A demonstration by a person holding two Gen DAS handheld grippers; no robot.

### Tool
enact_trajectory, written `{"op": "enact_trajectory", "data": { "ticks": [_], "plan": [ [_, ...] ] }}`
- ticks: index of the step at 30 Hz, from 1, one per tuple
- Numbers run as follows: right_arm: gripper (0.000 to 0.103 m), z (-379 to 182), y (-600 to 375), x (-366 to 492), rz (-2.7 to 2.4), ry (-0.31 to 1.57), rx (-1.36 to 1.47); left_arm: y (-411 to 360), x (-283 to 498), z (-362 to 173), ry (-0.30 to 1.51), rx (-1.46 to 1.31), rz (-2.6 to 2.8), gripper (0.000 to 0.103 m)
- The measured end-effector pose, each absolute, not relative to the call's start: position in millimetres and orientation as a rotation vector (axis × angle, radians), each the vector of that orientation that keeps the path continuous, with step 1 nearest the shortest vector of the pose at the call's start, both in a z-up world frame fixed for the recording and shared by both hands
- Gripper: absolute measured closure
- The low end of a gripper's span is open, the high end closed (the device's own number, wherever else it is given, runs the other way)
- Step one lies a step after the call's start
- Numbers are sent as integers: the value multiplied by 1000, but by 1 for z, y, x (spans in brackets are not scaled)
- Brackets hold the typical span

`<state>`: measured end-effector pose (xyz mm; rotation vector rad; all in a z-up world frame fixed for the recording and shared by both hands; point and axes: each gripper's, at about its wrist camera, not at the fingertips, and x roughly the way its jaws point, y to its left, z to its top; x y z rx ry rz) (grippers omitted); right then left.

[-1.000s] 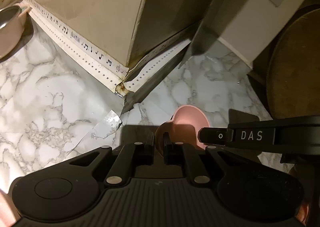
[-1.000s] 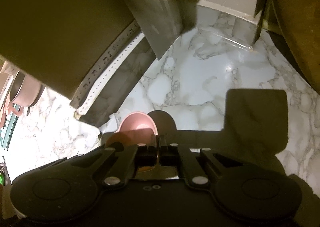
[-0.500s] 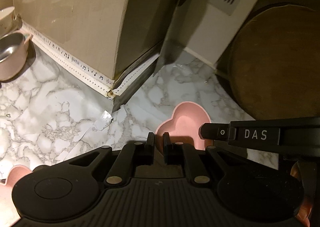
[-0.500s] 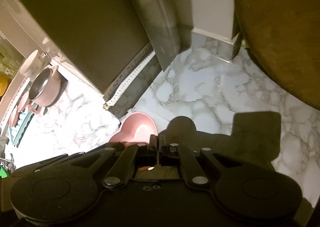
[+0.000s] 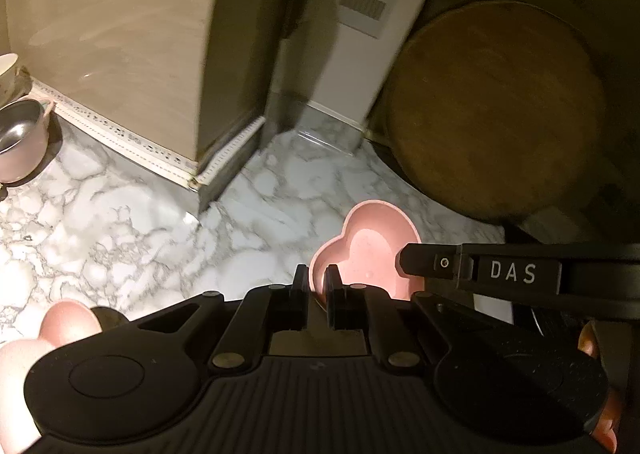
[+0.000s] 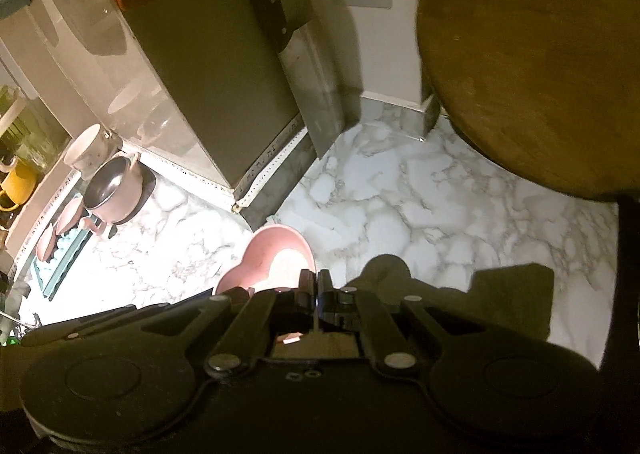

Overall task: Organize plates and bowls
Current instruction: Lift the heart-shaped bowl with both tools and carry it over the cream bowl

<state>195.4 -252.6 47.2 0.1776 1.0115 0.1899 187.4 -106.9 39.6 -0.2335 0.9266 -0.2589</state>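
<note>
A pink heart-shaped bowl (image 5: 368,250) is held above the marble counter (image 5: 120,238). My left gripper (image 5: 317,274) is shut on its near left rim. My right gripper (image 6: 316,280) is shut on the rim of the same bowl (image 6: 272,258); its body shows in the left wrist view (image 5: 516,274), reaching in from the right. Another pink heart-shaped dish (image 5: 60,322) lies at the lower left, partly hidden by my left gripper.
A pink-sided metal pot (image 6: 112,189) stands at the left by a white mug (image 6: 86,147) and a rack with pink dishes (image 6: 60,225). A cleaver (image 6: 296,65) leans in the corner. A round wooden board (image 6: 532,61) leans at the right.
Both grippers have lifted and drawn back from the corner with the bowl. More of the counter, the wooden board and the second pink dish have come into view.
</note>
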Motion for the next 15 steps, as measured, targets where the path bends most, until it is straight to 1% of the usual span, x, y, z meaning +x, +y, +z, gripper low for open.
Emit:
{"op": "enact_trajectory", "data": {
  "ticks": [6,15],
  "plan": [
    [102,46,-268,159,149,1014,213,-123,162,37,951,-186,-320,95],
    [102,29,-289,116,87,1033,269,-145,134,19,1002,-115,-399,95]
  ]
}}
